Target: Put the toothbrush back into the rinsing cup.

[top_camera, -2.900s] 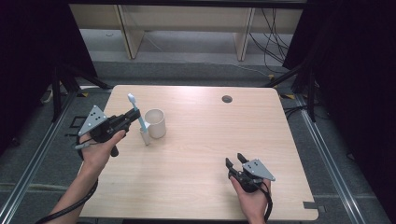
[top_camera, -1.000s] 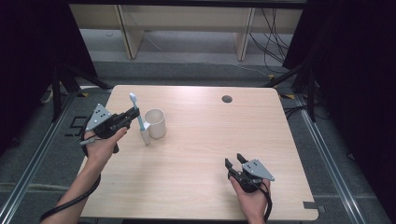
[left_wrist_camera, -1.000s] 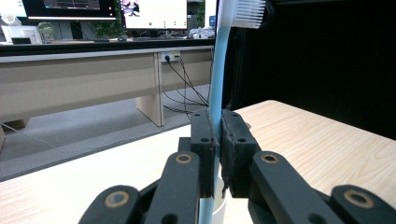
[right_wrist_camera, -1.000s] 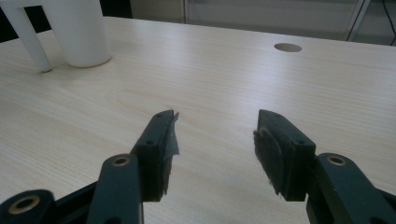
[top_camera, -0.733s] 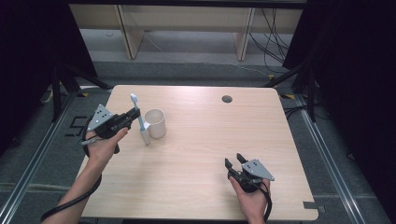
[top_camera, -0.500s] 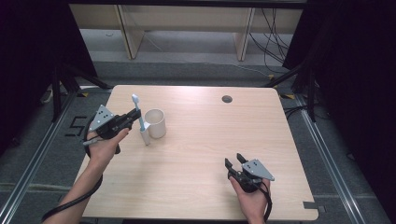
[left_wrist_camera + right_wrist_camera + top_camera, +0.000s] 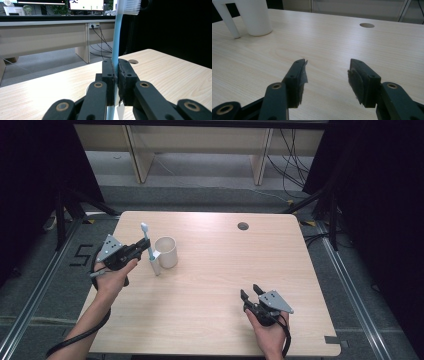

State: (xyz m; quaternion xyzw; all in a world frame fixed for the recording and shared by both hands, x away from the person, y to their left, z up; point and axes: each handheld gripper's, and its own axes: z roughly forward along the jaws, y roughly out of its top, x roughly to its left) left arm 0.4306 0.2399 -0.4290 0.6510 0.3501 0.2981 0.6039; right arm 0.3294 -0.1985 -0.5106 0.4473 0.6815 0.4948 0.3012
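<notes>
A light-blue toothbrush (image 7: 148,246) is held upright, clamped in the left gripper (image 7: 141,248), just beside the white cup (image 7: 166,252) near the tabletop's (image 7: 220,270) left edge. The right gripper's (image 7: 251,293) jaws are parted, empty.

lying bare: wooden table (image 7: 215,285), light grain, rounded corners | sitting near far edge: round cable hole (image 7: 243,226) | standing beyond table: pale desk legs (image 7: 135,155) on grey floor | trailing down behind: black cables (image 7: 292,162) | glowing in left gripper view: monitors (image 7: 86,4) on long desk | hanging at both sides: dark curtains (image 7: 380,195)
</notes>
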